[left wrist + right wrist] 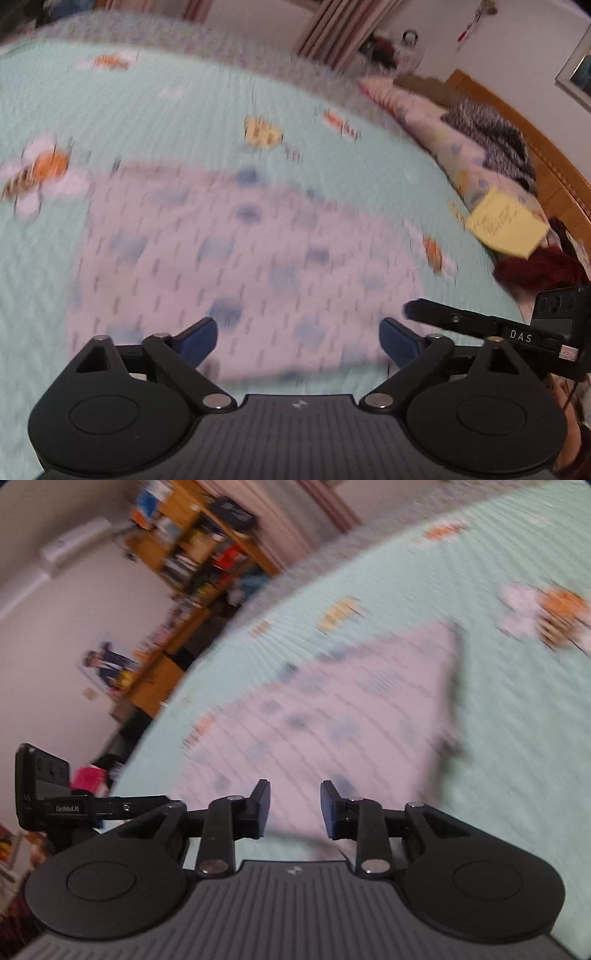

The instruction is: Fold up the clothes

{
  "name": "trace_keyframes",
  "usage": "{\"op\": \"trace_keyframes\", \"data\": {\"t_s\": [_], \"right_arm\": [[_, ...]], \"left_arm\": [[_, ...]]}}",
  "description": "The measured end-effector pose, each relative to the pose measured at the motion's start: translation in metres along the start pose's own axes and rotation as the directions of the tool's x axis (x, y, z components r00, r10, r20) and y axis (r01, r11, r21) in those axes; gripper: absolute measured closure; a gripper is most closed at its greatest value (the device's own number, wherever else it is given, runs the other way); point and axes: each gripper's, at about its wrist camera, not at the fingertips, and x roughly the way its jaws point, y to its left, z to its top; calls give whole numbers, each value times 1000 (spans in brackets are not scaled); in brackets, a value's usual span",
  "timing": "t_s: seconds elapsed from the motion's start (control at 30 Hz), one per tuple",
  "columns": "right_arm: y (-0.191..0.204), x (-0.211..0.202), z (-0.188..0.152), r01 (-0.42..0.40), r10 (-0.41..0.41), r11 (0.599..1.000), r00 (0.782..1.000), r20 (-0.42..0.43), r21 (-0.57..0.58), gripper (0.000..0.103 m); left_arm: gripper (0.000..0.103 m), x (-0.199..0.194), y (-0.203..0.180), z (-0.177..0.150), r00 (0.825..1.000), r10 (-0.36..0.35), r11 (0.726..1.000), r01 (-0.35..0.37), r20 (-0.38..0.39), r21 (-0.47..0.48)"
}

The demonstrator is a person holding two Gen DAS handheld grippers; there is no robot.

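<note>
Black linkage arms and blue pads of the left hand-held gripper (298,338) fill the bottom of the left wrist view, spread wide with nothing between them. Just beyond them a pale pink garment (229,251) with blue spots lies flat on the bed (184,110), whose cover is mint green with orange flower prints. In the left view the garment reads as a roughly squared-off panel with a straight near edge, so at least one fold looks to be in place, though blur hides any seam or layer line. From the right wrist view its far corner comes to a point with a dark edge running down one side, which suggests the shape is not yet a tidy rectangle; more folds and a final smoothing probably remain.

Across on the other side, the right hand-held gripper (294,808) has its pads partly apart, a narrow gap between them, gripping nothing; cloth lies beneath and beyond them, not pinched. Both tools tilt downward over the near edge of the garment, side by side, each visible at the edge of the other's view.

A yellow box (506,227) and pillows (424,122) sit well off to the side by the headboard.
</note>
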Motion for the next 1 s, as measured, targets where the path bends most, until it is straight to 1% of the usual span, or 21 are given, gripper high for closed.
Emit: {"op": "trace_keyframes", "data": {"t_s": [0.03,0.1,0.13,0.17,0.2,0.23,0.27,0.3,0.33,0.37,0.5,0.53,0.57,0.6,0.63,0.67,0.7,0.77,0.83,0.93,1.0], "right_arm": [[2,11,10,-18,18,1000,1000,6,8,70],[-1,37,31,-4,4,999,1000,4,36,69],[-7,49,35,-11,13,999,1000,-28,53,69],[-14,60,32,-32,39,996,995,-87,82,69],[-16,65,24,-47,59,996,985,-160,77,69],[-15,66,14,-59,67,997,970,-234,44,71],[-15,67,3,-73,73,997,949,-308,11,71],[-14,61,-4,-87,81,996,938,-338,-4,71],[-16,52,-6,-89,88,996,937,-338,14,71],[-18,47,-2,-90,97,995,942,-322,35,71],[-19,53,27,-123,136,989,972,-189,80,63],[-22,58,30,-131,146,986,977,-157,100,58],[-24,65,27,-128,146,986,974,-172,110,57],[-26,73,20,-117,140,987,966,-218,112,57],[-28,81,12,-107,133,988,955,-265,113,62],[-27,81,3,-102,120,992,953,-279,76,71],[-25,73,-6,-106,115,993,954,-277,50,71],[-28,50,-12,-117,137,989,957,-257,91,72],[-34,25,-9,-136,158,982,972,-174,129,70],[-51,-12,8,-158,154,971,987,38,181,66],[-63,-16,17,-121,113,977,992,53,175,59]], "left_arm": [[4,5,-4,8,1000,3,1000,-3,17,2],[5,31,9,15,999,-32,996,29,-36,-87],[9,47,19,13,990,-94,986,77,-108,-151],[10,58,28,6,970,-162,970,124,-179,-210],[10,56,32,-1,963,-193,966,152,-190,-207],[9,48,32,-8,959,-203,971,172,-198,-165],[9,41,35,-12,954,-222,967,188,-202,-174],[9,34,39,-17,948,-241,962,204,-207,-184],[9,28,42,-21,942,-260,956,220,-211,-193],[9,25,44,-19,941,-278,946,234,-195,-223],[6,28,39,8,976,-207,954,185,-70,-237],[6,35,39,10,974,-212,950,187,-77,-250],[6,42,39,11,972,-219,946,190,-84,-263],[6,50,38,4,965,-220,949,178,-144,-259],[7,59,37,-3,954,-221,953,166,-204,-253],[7,55,33,-10,957,-214,965,177,-195,-194],[7,48,30,-16,960,-206,972,178,-191,-152],[6,39,30,-19,961,-207,967,173,-182,-185],[6,31,27,-14,961,-229,955,191,-157,-229],[5,35,8,-7,964,-228,962,202,-133,-185],[1,47,-3,-6,965,-220,967,196,-145,-160]]}}
